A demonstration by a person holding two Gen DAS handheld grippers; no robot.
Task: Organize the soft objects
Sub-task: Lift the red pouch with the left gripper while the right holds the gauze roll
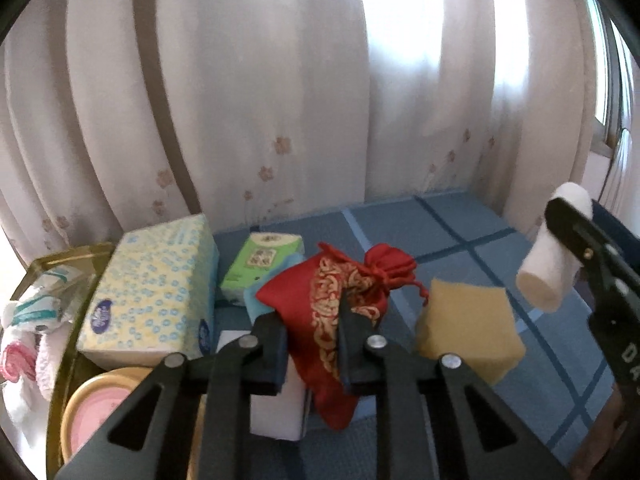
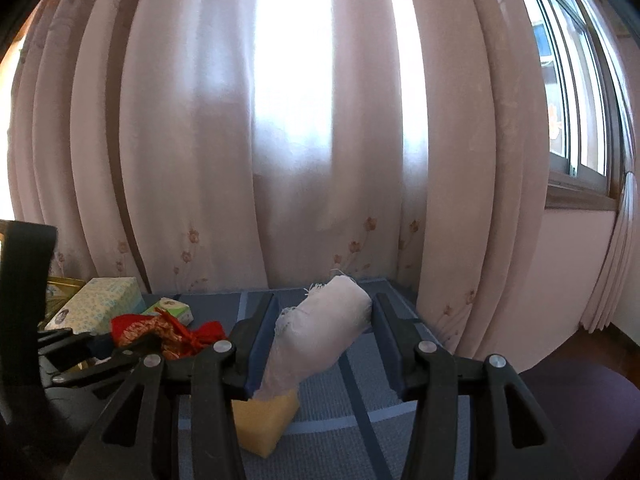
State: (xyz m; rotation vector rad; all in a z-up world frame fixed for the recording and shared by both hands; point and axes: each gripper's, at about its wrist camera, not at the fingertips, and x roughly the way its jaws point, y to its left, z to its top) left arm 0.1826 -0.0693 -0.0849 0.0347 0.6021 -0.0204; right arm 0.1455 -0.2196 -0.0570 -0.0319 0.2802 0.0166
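Observation:
In the left wrist view my left gripper [image 1: 308, 308] is shut on a red drawstring pouch [image 1: 360, 276] with gold embroidery, its pads pinching the cloth near the pouch's lower half. The pouch [image 2: 136, 328] also shows at the left of the right wrist view. My right gripper [image 2: 324, 300] is shut on a white gauze roll [image 2: 320, 332], which lies slanted between the fingers. From the left wrist camera that roll [image 1: 548, 276] hangs in the air at the right edge. A yellow sponge [image 1: 468, 328] rests on the blue cloth beneath it.
A blue-patterned tissue box [image 1: 156, 288] and a green tissue pack [image 1: 264, 260] stand behind the pouch. A gold tray [image 1: 64, 254] at the left holds rolled towels [image 1: 32, 320] and a pink-lidded tin [image 1: 100, 404]. A white block [image 1: 276, 412] sits under the left gripper. Curtains close off the back.

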